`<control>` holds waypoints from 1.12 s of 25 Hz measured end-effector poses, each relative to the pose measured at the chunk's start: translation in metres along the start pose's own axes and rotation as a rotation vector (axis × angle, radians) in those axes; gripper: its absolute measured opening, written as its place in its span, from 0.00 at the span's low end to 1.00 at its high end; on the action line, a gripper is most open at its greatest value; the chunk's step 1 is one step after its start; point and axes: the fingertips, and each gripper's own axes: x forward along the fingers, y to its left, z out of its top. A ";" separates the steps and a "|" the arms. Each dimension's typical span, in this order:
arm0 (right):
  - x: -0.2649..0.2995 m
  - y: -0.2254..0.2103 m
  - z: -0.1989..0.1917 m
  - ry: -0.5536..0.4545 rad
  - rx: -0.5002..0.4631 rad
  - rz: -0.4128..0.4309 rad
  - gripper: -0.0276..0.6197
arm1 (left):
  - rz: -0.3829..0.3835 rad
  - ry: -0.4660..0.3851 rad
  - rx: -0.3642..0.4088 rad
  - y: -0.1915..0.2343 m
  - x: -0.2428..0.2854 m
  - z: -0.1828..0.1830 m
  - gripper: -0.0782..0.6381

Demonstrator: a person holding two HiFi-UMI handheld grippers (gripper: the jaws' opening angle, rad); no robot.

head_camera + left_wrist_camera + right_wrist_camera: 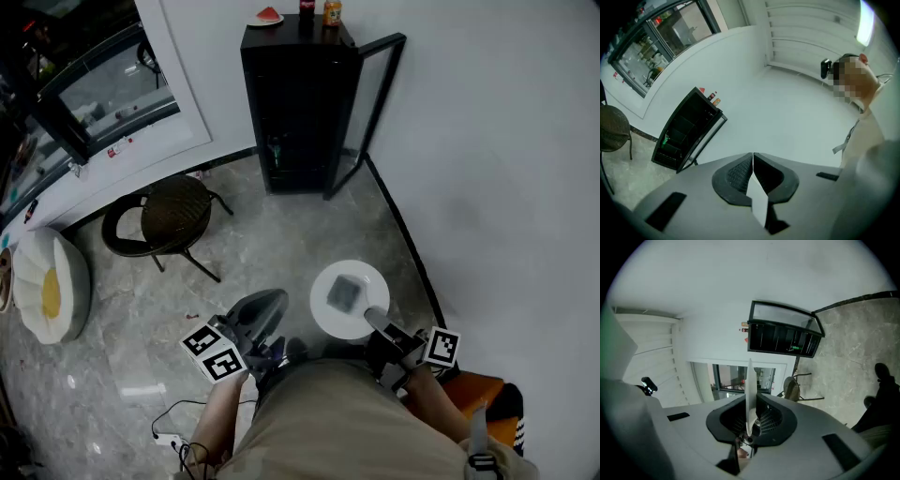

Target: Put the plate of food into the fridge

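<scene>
We hold the white round plate (pixel 349 323) out low in front of us in the right gripper (pixel 377 321), whose jaws are clamped on the plate's near rim. In the right gripper view the plate (pixel 750 380) shows edge-on as a thin white blade standing between the two dark jaws of the right gripper (pixel 750 414). A grey square piece of food (pixel 344 293) lies near the plate's middle. The left gripper (pixel 266 306) sits just beside the plate on its left, apart from it. In the left gripper view the left gripper (pixel 753 165) has its jaws pressed together with nothing between them. The small black fridge (pixel 298 112) stands well apart from us against the white wall (pixel 487 141), and its glass door (pixel 375 105) is swung open to the right, showing dark shelves inside. On top of the fridge we see a small plate with a red slice (pixel 267 16), a dark bottle (pixel 307 6) and an orange can (pixel 332 11). Left of the fridge, a dark round wicker chair (pixel 174 212) stands on the grey marbled floor (pixel 281 244). Further left lies a white cushion with a yellow centre (pixel 49 283).
</scene>
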 end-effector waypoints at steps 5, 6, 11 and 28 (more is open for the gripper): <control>0.002 0.001 0.018 0.016 -0.008 0.008 0.10 | 0.017 -0.006 0.006 0.001 0.015 0.002 0.13; 0.003 0.001 0.023 0.015 -0.010 0.011 0.10 | 0.021 -0.010 0.006 0.001 0.018 0.003 0.13; 0.008 -0.004 0.046 0.015 -0.003 0.008 0.10 | 0.039 -0.012 0.026 0.003 0.037 0.010 0.13; 0.020 -0.012 0.132 0.115 -0.031 0.006 0.11 | 0.174 -0.003 0.125 0.002 0.113 0.021 0.13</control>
